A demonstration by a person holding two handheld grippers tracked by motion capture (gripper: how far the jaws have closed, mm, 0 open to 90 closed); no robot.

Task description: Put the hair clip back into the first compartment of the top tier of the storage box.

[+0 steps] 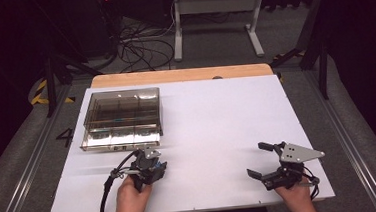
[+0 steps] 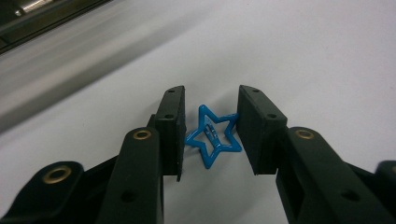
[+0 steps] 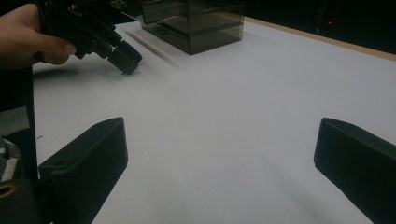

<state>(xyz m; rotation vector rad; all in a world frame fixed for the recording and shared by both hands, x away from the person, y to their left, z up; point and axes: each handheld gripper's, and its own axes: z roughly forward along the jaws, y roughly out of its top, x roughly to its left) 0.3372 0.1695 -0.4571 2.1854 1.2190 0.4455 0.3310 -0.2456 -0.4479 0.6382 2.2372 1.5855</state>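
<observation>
A small blue star-shaped clip [image 2: 209,131] lies on the white tabletop between the black jaws of my left gripper [image 2: 212,109]. Both pads touch the star's side tips, so the gripper is shut on it. From above, my left gripper [image 1: 153,171] points down at the table near the front left, just in front of the box. My right gripper [image 1: 256,159] rests at the front right with its jaws wide open. Nothing but bare tabletop lies between those jaws [image 3: 222,123]. The right gripper view also has the left gripper [image 3: 126,63] and its hand at the upper left.
A smoky transparent compartment box [image 1: 123,140] stands at the left back of the white sheet [image 1: 216,114], seen also as box [image 3: 196,23]. A wooden table edge [image 1: 184,75] runs behind. Cables and a metal stand lie on the floor beyond.
</observation>
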